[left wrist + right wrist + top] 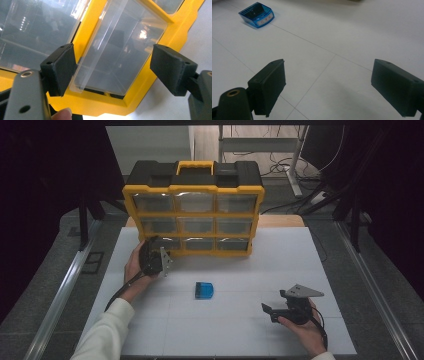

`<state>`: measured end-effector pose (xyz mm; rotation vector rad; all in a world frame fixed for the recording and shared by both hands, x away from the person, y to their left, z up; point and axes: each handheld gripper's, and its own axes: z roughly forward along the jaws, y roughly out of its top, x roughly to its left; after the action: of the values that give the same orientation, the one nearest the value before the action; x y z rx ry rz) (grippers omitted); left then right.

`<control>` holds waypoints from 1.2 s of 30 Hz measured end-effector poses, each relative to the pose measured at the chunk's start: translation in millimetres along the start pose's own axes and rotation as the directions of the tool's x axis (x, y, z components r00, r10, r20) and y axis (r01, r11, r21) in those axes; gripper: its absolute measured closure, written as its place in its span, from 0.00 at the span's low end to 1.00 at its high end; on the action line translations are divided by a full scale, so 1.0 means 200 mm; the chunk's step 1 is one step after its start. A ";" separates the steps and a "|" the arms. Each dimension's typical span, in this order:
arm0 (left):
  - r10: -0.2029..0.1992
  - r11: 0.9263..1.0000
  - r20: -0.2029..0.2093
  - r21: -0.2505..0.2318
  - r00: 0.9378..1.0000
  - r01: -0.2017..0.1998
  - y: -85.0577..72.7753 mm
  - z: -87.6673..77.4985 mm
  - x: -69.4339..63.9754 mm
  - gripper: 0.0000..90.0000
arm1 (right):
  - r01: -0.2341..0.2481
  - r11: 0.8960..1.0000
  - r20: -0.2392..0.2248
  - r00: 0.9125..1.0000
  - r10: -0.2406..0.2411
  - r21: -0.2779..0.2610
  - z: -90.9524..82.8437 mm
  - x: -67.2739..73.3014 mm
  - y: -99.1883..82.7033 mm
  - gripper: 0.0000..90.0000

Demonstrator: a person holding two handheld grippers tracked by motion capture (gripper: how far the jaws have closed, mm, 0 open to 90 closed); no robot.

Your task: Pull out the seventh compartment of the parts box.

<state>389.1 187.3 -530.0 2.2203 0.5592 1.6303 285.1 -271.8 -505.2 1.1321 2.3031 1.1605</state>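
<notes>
Right now the left gripper (pixel 112 67) is sitting at the bottom-left drawer of the yellow-and-black plastic organiser cabinet (pixel 194 210), jaws standing wide apart. Between them, in the left gripper view, is showing the clear plastic drawer (pixel 117 55), pulled out a little from its yellow frame. One black pad (pixel 62 67) is touching or almost touching the drawer's edge; the other is standing clear of it, so nothing is being gripped. A fingertip is showing at the bottom edge of that view.

The right gripper (pixel 272 311) is resting low over the white table top (pixel 240 330) at the near right, jaws spread wide and holding nothing. Its view is looking across the bare white surface toward the small blue translucent plastic bin (pixel 257 15), which is lying on the table, well apart from both grippers, in front of the cabinet near the table's middle.
</notes>
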 end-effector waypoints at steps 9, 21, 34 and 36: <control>-0.004 1.000 -0.022 -0.011 1.000 0.003 0.00 0.03 -0.02 0.28 | -0.002 1.000 0.001 1.000 0.002 0.002 0.00 0.00 0.00 0.14; 0.030 1.000 -0.056 0.003 0.998 -0.030 0.00 0.03 -0.03 0.36 | 0.000 1.000 0.003 1.000 0.000 0.002 0.01 0.00 0.00 0.14; 0.037 0.999 -0.070 -0.002 0.997 -0.037 0.00 0.03 -0.03 0.43 | -0.009 1.000 0.004 1.000 0.009 -0.002 0.00 0.00 0.00 0.14; 0.049 0.999 -0.080 0.000 0.996 -0.049 0.00 0.03 -0.03 0.44 | -0.008 1.000 0.003 1.000 0.008 -0.002 0.00 0.00 0.00 0.14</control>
<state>392.4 183.1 -536.8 2.1912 0.5277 1.7501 285.7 -272.2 -505.4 1.1429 2.2967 1.1632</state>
